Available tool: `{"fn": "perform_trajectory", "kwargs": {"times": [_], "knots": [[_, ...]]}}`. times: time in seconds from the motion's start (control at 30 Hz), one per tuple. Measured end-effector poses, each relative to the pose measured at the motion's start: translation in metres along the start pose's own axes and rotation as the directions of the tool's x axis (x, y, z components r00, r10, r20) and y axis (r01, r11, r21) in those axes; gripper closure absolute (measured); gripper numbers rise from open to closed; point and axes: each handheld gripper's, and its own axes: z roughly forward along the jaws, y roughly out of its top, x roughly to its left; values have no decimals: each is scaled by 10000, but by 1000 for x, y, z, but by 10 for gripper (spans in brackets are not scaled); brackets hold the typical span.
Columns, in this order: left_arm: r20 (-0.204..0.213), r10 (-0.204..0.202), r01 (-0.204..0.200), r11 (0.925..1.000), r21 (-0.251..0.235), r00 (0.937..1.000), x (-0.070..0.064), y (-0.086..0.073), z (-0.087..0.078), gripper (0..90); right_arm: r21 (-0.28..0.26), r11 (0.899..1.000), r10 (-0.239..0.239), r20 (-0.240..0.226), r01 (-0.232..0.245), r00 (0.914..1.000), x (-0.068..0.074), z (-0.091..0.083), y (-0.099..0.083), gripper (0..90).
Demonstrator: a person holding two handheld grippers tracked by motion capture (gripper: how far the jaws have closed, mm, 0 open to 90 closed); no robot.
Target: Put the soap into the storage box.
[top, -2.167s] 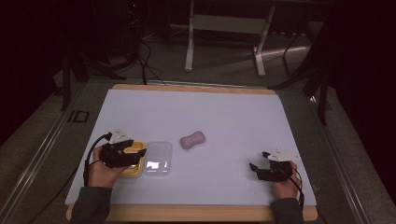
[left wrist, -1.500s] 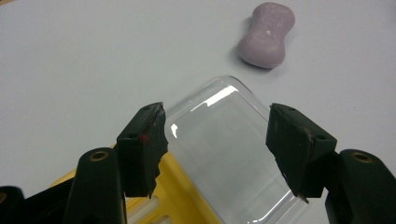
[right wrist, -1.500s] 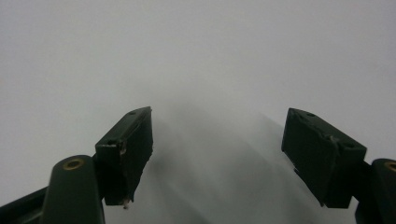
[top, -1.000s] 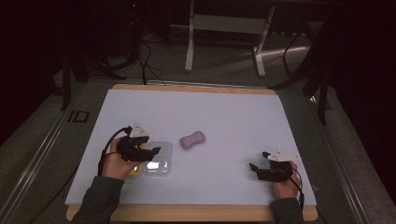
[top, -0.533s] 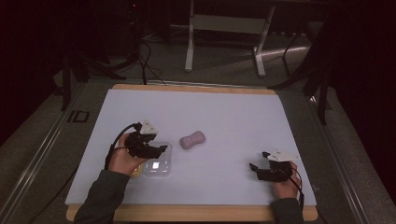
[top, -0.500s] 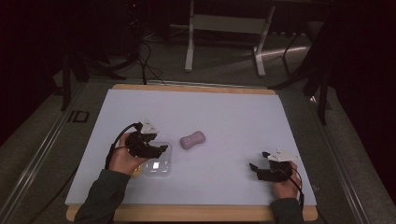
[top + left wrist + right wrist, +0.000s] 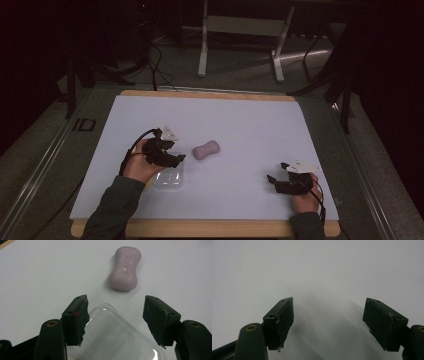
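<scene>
L gripper (image 7: 115, 320) is held jaws apart over the clear lid (image 7: 112, 337), aimed at the soap (image 7: 125, 268). R gripper (image 7: 329, 322) is rested near the table's (image 7: 250, 110) front-right corner, jaws released.

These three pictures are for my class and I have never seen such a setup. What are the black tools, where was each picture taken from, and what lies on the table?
A person sits at a table with a white top and holds a hand tool in each hand: a gripper with two black jaws. The high view looks down from above, and each gripper also carries its own camera looking along its jaws. The left gripper is open and holds nothing; it hovers over a clear plastic lid. Just beyond it lies a purple soap bar. The right gripper is open too, above bare table.
</scene>
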Motion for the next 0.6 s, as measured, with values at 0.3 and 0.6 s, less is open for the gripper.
{"fn": "perform_trajectory", "kwargs": {"times": [0.3,0.6], "knots": [[126,-11,12,10000,-66,9999,1,5,1,375,-4,10000,-18,5,18,10000,0,0,0,245],[188,49,-47,9999,-112,9998,2,11,4,374,5,10000,-34,4,34,10000,0,0,0,245]]}}
